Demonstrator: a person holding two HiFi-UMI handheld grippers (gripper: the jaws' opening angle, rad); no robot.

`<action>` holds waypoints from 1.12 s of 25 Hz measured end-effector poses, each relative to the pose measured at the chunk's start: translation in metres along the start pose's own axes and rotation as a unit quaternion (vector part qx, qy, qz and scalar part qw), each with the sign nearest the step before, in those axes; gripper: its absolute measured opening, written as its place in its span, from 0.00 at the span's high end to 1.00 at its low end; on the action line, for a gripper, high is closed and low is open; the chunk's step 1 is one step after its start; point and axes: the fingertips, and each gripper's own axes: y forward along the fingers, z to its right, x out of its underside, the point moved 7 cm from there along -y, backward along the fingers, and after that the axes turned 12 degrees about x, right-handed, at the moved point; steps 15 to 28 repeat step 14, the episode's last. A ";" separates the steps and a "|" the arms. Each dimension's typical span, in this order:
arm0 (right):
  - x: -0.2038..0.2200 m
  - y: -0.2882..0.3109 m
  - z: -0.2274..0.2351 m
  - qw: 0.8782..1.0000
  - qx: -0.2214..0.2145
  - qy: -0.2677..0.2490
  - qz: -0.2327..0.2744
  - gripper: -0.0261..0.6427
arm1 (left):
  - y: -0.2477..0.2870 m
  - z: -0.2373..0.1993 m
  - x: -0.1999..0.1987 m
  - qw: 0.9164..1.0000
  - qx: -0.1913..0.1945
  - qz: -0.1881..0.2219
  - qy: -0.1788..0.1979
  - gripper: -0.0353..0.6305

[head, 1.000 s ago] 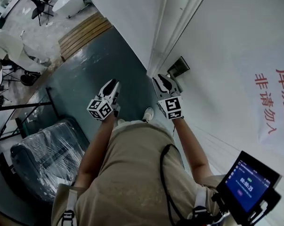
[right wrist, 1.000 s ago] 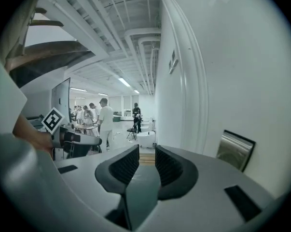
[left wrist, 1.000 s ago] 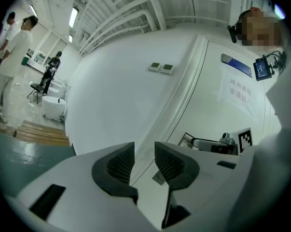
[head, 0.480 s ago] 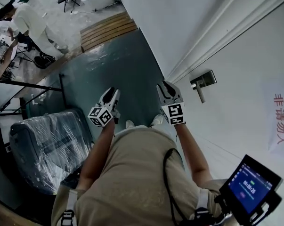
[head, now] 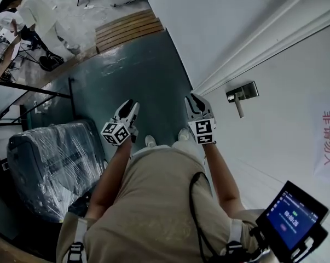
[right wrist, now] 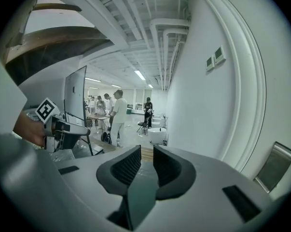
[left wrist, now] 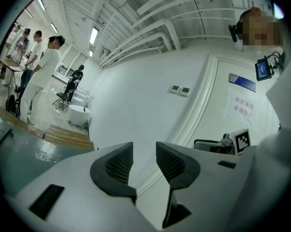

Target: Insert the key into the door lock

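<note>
We note that the right gripper (head: 195, 99) stands farther from the door handle (head: 242, 93) than a second ago, near it but apart. The left gripper (head: 129, 106) has just been opening its jaws; they stand wide with nothing between them. The right jaws stand a narrow gap apart, likewise bare. No view shows the key, and the lock is too small to tell whether it holds one. With neither gripper holding a key, we judge no insertion is in hand. No container shows.
</note>
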 end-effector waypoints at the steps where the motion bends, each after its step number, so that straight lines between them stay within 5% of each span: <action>1: 0.000 0.000 0.002 1.000 0.003 0.002 -0.001 0.83 | 0.001 -0.001 0.000 1.000 0.000 -0.001 -0.002 0.74; 28: 0.014 -0.017 0.023 1.000 0.005 0.013 -0.008 0.83 | 0.019 0.011 0.014 1.000 0.016 0.000 -0.020 0.74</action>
